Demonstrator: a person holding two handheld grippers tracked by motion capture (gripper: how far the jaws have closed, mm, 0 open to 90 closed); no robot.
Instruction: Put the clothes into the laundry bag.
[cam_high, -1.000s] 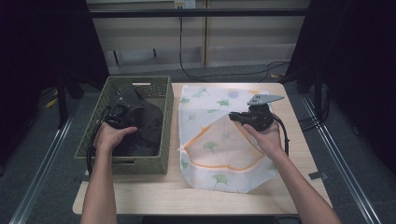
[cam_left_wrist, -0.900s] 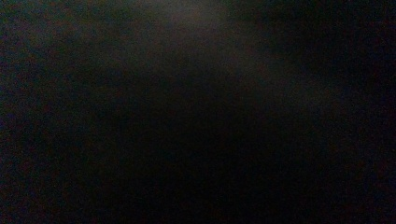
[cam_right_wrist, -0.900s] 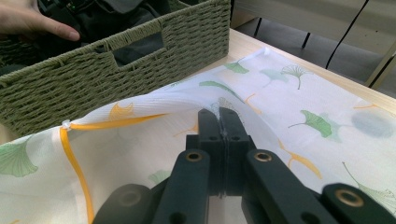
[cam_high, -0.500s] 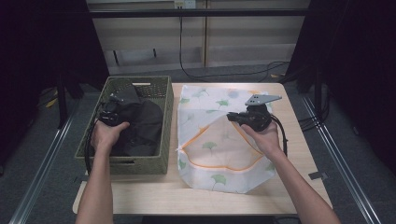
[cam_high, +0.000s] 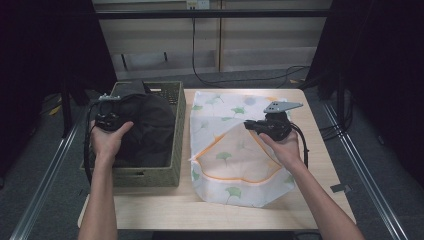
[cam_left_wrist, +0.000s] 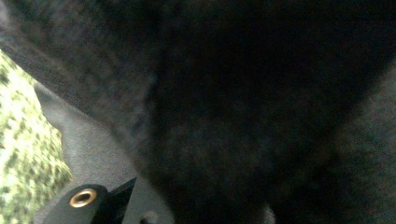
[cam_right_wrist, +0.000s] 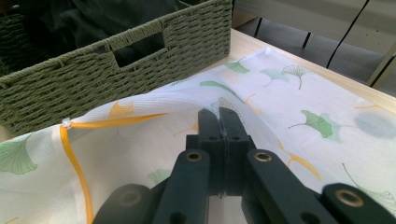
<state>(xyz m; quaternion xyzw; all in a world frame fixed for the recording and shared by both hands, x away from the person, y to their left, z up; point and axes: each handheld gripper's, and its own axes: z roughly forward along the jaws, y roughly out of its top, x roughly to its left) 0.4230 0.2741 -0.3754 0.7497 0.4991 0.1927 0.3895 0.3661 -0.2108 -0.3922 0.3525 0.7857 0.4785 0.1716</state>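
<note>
Trouble was most likely to come from the dark garment (cam_high: 142, 127) itself: the left tongs (cam_high: 107, 120) were clenched on a fold of it, their jaws having just been closing with the black cloth between them, and most of the garment hung below and beside them, its bulk resting in the woven green basket (cam_high: 176, 145). In the left gripper view black fabric (cam_left_wrist: 224, 102) pressed right up against the camera, so I could not tell how deep the bite was. A shallow pinch would probably let the cloth slide out under its own weight as it was raised, dropping it back into the basket. A trailing hem might also catch the basket rim and drag the basket along the bench (cam_high: 310, 200).

The right tongs (cam_high: 250, 126) were clamped tight on the upper lip of the white mesh laundry bag (cam_high: 230, 155), holding its orange-trimmed mouth (cam_right_wrist: 74, 154) lifted off the layer below; the jaws met on the thin fabric (cam_right_wrist: 219, 116). The bag lay flat on the bench, just beside the basket and under the right tongs. Mesh that thin could slip free, letting the opening collapse before the garment arrived. The mouth also looked narrow for a bulky garment, which might bunch at the edge and push the bag away.
</note>
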